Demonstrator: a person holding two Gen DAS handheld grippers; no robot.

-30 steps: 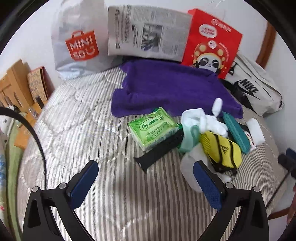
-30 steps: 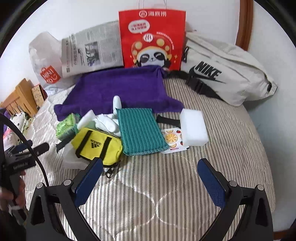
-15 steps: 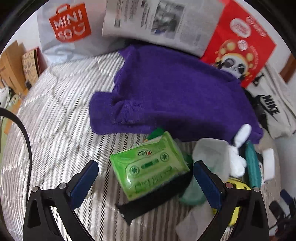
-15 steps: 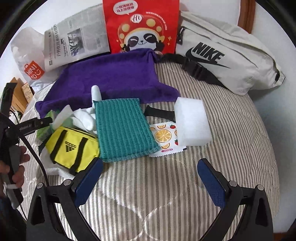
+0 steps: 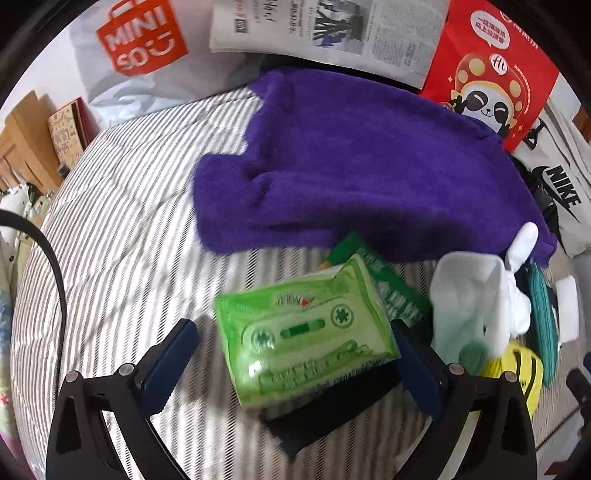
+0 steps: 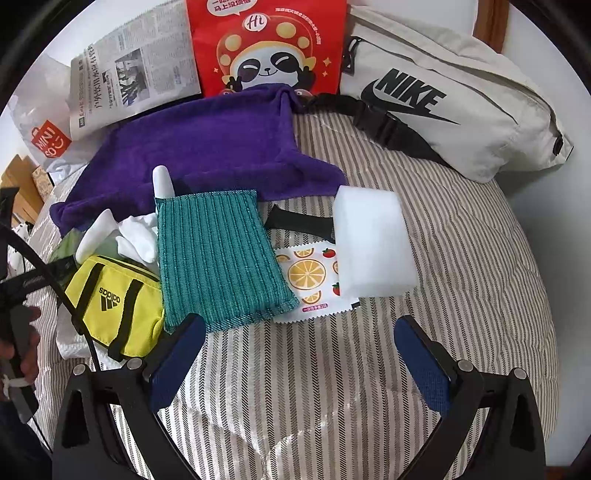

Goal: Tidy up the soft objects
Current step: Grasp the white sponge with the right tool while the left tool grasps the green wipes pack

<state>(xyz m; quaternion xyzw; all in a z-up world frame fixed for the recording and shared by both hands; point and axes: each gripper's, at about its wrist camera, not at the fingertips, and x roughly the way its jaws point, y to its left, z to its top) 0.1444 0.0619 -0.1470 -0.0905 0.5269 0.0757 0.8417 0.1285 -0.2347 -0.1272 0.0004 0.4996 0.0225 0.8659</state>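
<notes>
Left tongs (image 5: pixel 295 363): spread wide, blue pads either side of the tissue pack, not clearly touching it
Tissue pack (image 5: pixel 306 332): green, cassette print, lying on a black strap (image 5: pixel 325 417)
Green sachet (image 5: pixel 388 280): tucked behind the pack
Purple towel (image 5: pixel 362 166): rumpled on the striped bed (image 5: pixel 118 229), beyond the pack
White glove (image 5: pixel 517 295): right of the pack, beside pale cloth
Back row: Miniso bag (image 5: pixel 140 40), newspaper (image 5: pixel 325 29), red panda bag (image 5: pixel 487 70)

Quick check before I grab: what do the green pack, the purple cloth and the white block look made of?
Green pack: glossy thin plastic film, judging by its sheen and wrinkles; likely tissues inside. Purple cloth: fuzzy matte terry or fleece, with soft folds. White block: matte, smooth-faced and uniform, probably foam sponge, though the look leaves that open.
</notes>
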